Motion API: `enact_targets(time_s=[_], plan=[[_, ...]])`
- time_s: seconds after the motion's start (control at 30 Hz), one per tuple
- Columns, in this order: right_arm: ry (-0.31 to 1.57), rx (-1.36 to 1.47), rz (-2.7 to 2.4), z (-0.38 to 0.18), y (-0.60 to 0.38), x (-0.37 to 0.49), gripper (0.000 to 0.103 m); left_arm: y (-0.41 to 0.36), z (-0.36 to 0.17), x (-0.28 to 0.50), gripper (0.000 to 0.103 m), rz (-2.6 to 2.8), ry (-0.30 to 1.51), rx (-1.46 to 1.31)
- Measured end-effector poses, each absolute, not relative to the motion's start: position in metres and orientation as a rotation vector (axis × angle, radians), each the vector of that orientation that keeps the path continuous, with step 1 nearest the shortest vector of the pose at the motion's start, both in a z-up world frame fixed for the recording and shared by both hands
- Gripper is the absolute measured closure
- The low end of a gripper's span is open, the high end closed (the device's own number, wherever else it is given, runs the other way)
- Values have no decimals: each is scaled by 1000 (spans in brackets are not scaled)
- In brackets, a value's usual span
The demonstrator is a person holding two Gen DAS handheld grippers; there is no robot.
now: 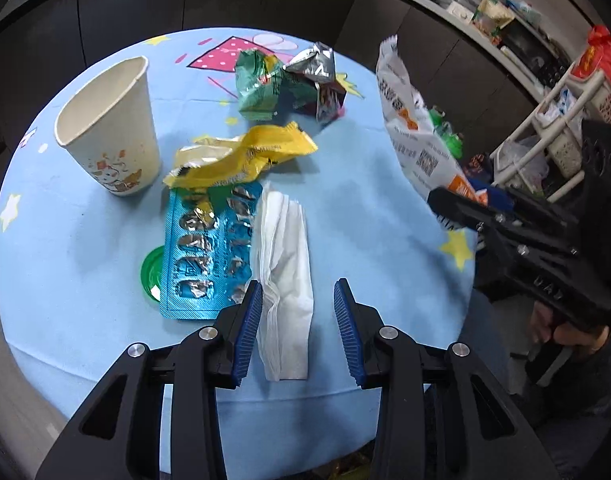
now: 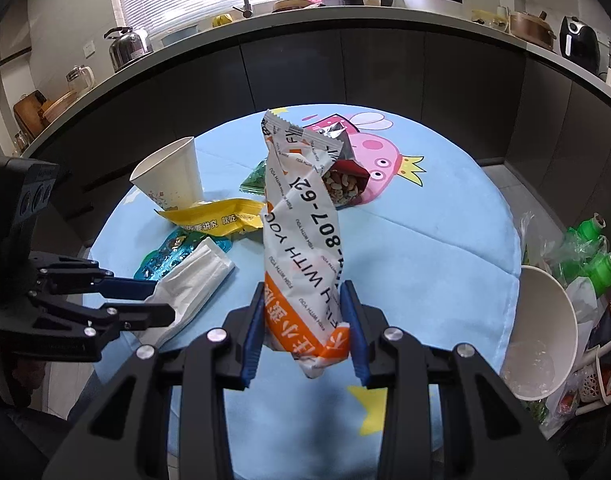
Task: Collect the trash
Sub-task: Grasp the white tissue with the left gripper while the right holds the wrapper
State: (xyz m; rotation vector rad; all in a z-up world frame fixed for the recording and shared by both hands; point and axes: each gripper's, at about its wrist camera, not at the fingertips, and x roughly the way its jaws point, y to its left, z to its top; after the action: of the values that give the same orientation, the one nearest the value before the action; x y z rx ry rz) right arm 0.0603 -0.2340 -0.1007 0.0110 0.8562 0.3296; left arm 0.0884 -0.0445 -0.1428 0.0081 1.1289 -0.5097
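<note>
My right gripper [image 2: 303, 320] is shut on a white and orange snack wrapper [image 2: 301, 232] and holds it upright above the round blue table; the wrapper also shows in the left wrist view [image 1: 413, 128]. My left gripper [image 1: 297, 312] is open, its fingers either side of a folded white tissue [image 1: 283, 264] lying on the table. Beside the tissue lies a blue blister pack [image 1: 205, 252] over a green lid [image 1: 151, 272]. A yellow wrapper [image 1: 245, 156], a paper cup [image 1: 113, 128], a green wrapper [image 1: 261, 84] and a silver foil packet [image 1: 317, 72] sit farther back.
A trash bag [image 2: 561, 292] at the table's right edge holds a paper bowl [image 2: 541, 332] and green bottles [image 2: 597, 256]. A white rack [image 1: 557, 120] stands beyond it. A dark kitchen counter [image 2: 305, 40] curves behind the table [image 2: 445, 248].
</note>
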Motion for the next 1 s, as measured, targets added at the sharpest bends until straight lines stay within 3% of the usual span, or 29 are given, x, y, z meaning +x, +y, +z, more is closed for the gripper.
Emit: enact_targets(time_s=[0.23,0.4,0.7,1.0], plan=[[855,12,333,-101,-234,58,66,-57,-156,96,70,-485,1152,24],[856,18,340,-102,-236,57,66,-53,-156,95,100,-450,1145,38],[788,56,336,-81,-247,48,67,-48,-97,84,101,-504,1016,-56],[722,106,252,-62,-282,41,67,-90,-48,95,101,-588,901,-49]])
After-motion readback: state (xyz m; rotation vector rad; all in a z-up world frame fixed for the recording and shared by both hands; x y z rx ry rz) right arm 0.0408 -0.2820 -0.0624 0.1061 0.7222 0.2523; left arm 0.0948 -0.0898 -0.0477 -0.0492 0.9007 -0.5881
